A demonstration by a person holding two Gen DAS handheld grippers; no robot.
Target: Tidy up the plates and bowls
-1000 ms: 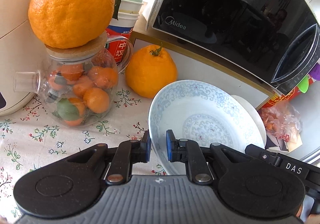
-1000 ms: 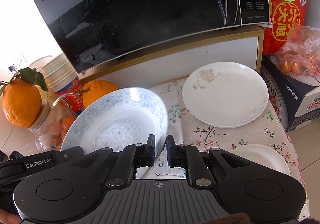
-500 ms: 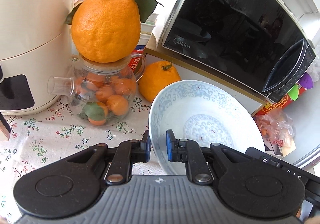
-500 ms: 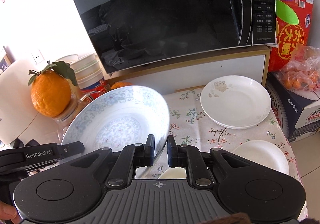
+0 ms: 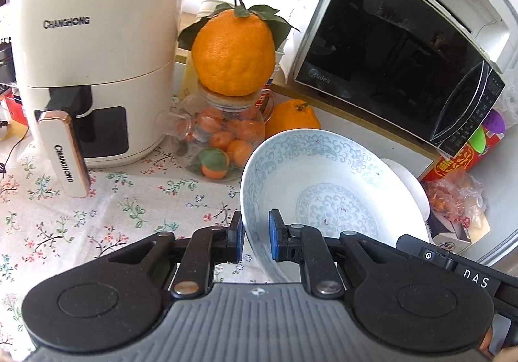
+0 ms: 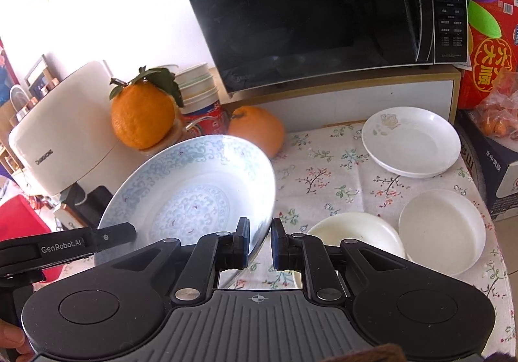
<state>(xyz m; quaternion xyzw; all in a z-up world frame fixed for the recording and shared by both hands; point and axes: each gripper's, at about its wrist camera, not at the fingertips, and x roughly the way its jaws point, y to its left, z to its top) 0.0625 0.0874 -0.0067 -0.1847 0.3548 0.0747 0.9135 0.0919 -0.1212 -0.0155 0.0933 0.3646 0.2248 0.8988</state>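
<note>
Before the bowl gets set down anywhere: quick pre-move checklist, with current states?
1. Left gripper on the rim of the blue-patterned bowl: ok, jaws straddle the rim.
2. Right gripper on the opposite rim: ok.
3. Bowl level: not ok, tilted.
4. Bowl clear of the tablecloth: ok, lifted.
5. Stack targets in sight: ok, flower-print plate and two plain white dishes.
6. Grip firmness: cannot tell.

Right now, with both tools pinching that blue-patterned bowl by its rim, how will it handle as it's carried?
The bowl looks like glazed ceramic: stiff, probably slippery and breakable. It is wide and tilted, held only at its rim by the left tool and right tool, so it may pivot.
</note>
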